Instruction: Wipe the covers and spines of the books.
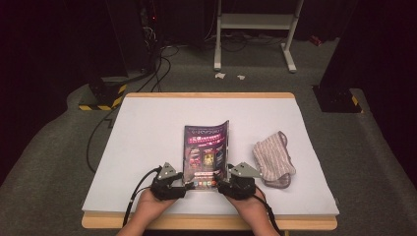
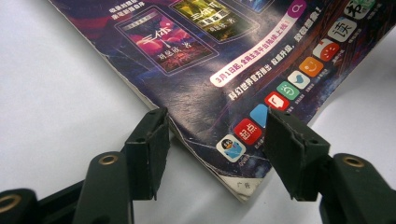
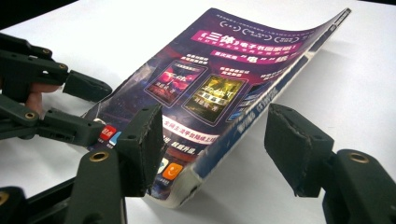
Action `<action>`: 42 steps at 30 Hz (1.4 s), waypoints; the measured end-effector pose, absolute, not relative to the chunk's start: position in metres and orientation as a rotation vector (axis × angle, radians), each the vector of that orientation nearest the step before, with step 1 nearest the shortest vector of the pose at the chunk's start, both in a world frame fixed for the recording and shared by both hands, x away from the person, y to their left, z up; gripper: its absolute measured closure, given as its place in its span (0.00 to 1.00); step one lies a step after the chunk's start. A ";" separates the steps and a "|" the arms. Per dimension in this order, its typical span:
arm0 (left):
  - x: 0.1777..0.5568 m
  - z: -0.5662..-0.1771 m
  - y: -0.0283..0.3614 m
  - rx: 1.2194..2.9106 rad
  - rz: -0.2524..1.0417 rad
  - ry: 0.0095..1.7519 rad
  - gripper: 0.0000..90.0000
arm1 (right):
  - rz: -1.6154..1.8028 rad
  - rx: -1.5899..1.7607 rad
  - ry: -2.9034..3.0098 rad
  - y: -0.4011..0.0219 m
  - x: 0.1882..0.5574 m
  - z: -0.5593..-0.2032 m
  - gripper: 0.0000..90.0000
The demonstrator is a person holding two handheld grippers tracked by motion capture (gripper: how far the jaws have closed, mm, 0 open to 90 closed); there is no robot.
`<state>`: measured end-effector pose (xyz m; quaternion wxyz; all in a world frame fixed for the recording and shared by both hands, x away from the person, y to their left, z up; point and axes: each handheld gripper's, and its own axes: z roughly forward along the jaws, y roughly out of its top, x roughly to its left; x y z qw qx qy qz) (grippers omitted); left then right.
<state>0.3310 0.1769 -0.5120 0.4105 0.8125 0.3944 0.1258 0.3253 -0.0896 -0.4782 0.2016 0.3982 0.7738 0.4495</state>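
Magazine point(image 1: 206, 155) sits lower centre of the high view on the white table point(image 1: 147, 147), striped cloth point(image 1: 273, 160) to its right. We hold left gripper point(image 1: 183, 189) and right gripper point(image 1: 222, 187) at its near corners, jaws spread on both, astride the edges without pinching; right edge curls up.

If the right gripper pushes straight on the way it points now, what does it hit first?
Most likely the magazine: its lifted near corner and page edge already sit between the right gripper fingers, which stand apart. Whether the left finger already brushes the cover, I cannot tell.
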 end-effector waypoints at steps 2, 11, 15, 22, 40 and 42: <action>0.331 -0.512 0.177 2.041 0.313 0.998 0.46 | 1.270 1.118 2.207 -0.088 0.326 -0.480 0.44; 0.330 -0.511 0.174 2.053 0.300 0.983 0.47 | 1.225 1.151 2.188 -0.090 0.329 -0.485 0.44; 0.328 -0.510 0.168 2.066 0.288 0.954 0.47 | 1.221 1.189 2.166 -0.096 0.333 -0.488 0.44; 0.328 -0.510 0.162 2.081 0.276 0.937 0.47 | 1.194 1.226 2.121 -0.108 0.338 -0.494 0.58; 0.339 -0.501 0.212 1.980 0.406 1.052 0.49 | 1.186 1.255 2.049 -0.120 0.352 -0.486 0.86; 0.340 -0.501 0.216 1.968 0.414 1.060 0.49 | 1.204 1.262 2.035 -0.121 0.354 -0.484 0.89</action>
